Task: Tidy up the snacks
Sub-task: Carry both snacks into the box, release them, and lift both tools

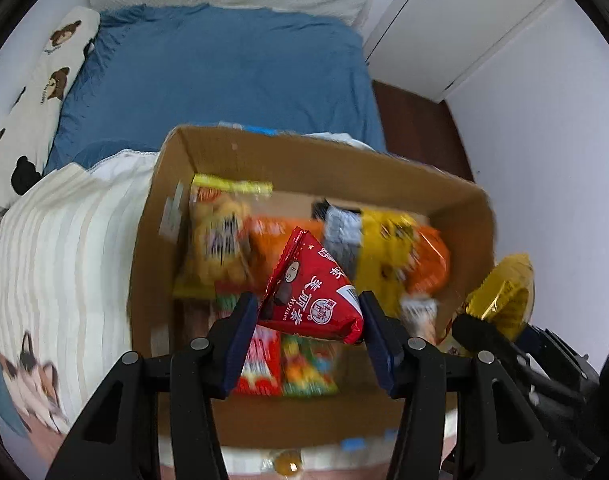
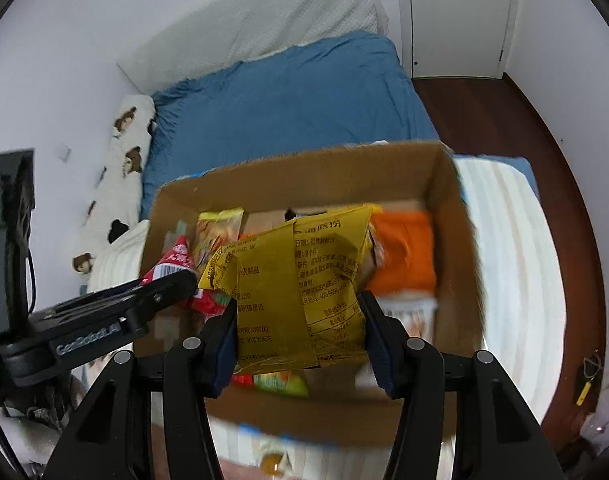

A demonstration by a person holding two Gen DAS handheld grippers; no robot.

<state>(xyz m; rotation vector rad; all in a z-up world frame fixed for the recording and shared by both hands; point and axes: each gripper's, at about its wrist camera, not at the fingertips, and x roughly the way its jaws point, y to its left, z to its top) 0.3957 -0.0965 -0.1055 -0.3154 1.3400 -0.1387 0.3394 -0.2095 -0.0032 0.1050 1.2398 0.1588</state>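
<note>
Red snack pack (image 1: 310, 292) clamped in left tongs (image 1: 307, 330); yellow bag (image 2: 292, 288) in right tongs (image 2: 300, 334).

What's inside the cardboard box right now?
The cardboard box holds loose snack packs: yellow-green, orange, red. The held red packet and yellow packet hide what lies beneath.

Two wrist fisheyes, both tilted steeply down over the cardboard box (image 1: 240, 148).

From my station, the left view sits close above the box, toward its left, facing the blue bed (image 1: 224, 80) beyond it; the right view (image 2: 304, 168) sits close above the box, toward its right, facing the same way. Both share the box interior, the bed behind it and the striped blanket (image 1: 64, 248) under it.
</note>
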